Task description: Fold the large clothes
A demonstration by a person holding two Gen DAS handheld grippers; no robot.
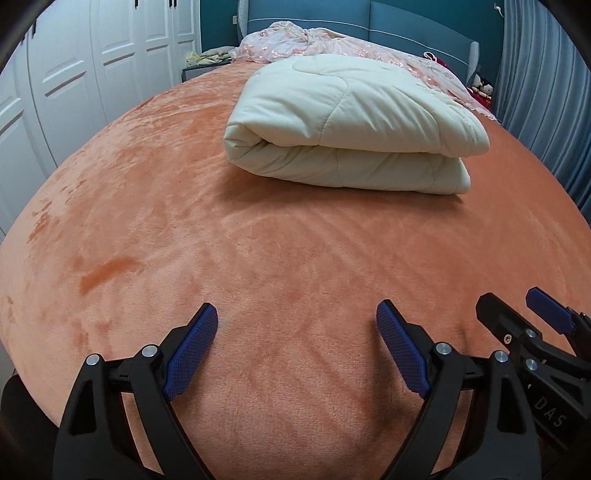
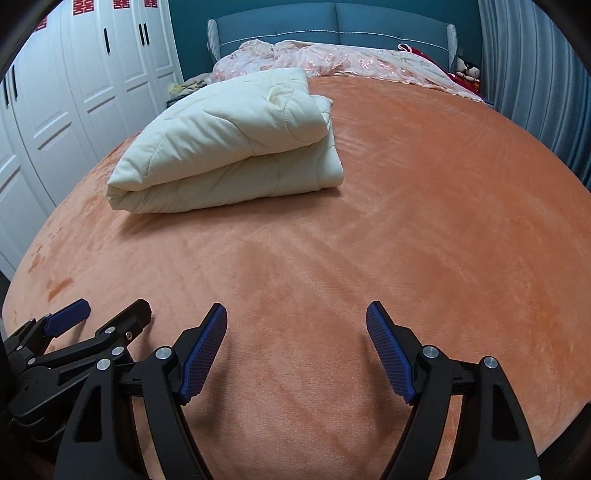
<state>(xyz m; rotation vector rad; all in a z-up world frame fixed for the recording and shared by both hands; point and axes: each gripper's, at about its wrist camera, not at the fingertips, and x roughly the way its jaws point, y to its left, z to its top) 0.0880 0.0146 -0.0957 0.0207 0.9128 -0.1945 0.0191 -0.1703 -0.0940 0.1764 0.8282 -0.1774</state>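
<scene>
**Both grippers released and held low at the near edge of the bed; quilt folded**

The cream quilt [image 1: 351,125] lay folded into a thick, layered bundle on the orange bed cover [image 1: 147,221], toward the middle of the bed and well apart from both grippers. Its rounded fold faced the near-left side of the bed, and its looser edges pointed toward the headboard [image 2: 332,22]. This compact form suggested that the folding was complete or nearly so.

The left gripper [image 1: 297,347] hung over the near edge of the bed with its jaws spread wide and nothing between them. The right gripper [image 2: 295,347] sat just beside it, also with jaws spread and empty. Both pointed downward at the bare cover. That stance fitted a release: with no cloth pinched, the bundle rested under its own weight.

A rumpled pink floral bedspread [image 2: 332,59] lay along the far edge by the headboard, clear of the quilt's working area. White wardrobe doors [image 1: 74,74] stood beyond the left edge.
</scene>
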